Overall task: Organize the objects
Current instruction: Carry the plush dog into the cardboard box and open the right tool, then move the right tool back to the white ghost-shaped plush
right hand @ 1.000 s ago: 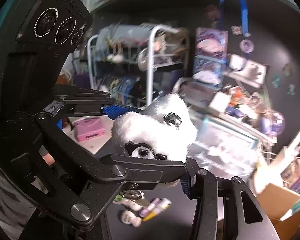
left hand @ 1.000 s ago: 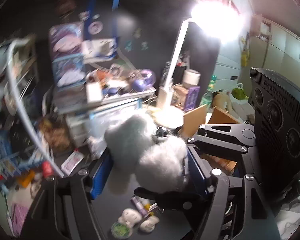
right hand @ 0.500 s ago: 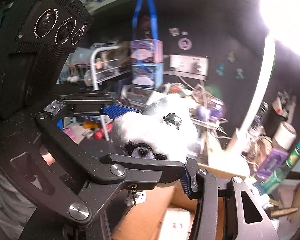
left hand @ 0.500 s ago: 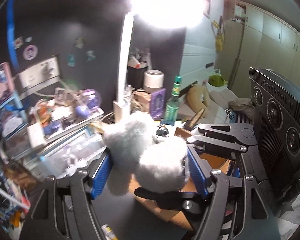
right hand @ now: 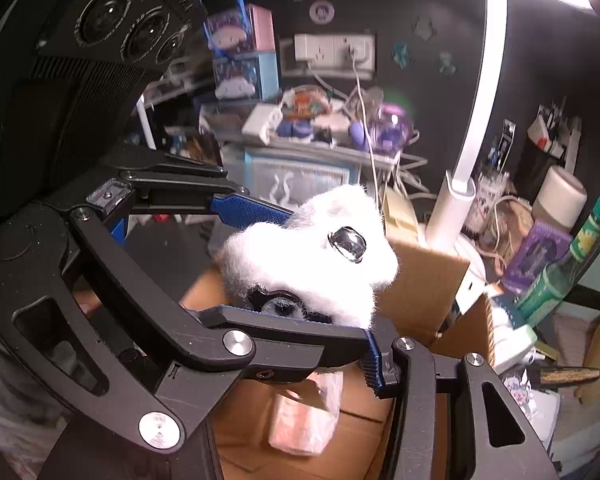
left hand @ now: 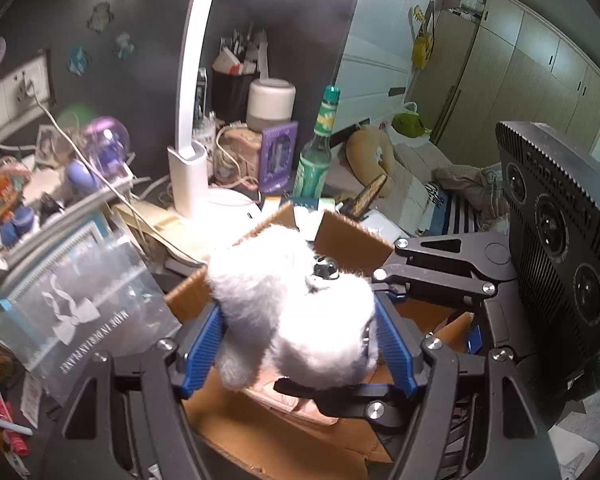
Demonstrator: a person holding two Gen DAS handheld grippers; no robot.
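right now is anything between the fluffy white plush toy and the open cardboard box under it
Nothing visible blocks the drop. The fluffy white plush toy, clamped by the left hand-held gripper and right hand-held gripper, hangs over the open brown cardboard box. A pink plastic-wrapped packet already lies inside.

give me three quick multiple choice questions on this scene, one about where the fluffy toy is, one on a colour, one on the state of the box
1. The fluffy white toy hangs over:
A. the open cardboard box
B. a bed
C. a wire rack

2. The pads gripping the toy are:
A. red
B. blue
C. yellow

3. The box is:
A. taped shut
B. crushed flat
C. open, with a pink packet inside

Answers:
1 A, brown flaps and the box floor show under the toy in both wrist views.
2 B, ribbed blue strips press into the fur.
3 C, the flaps stand up and the packet lies on the box floor.
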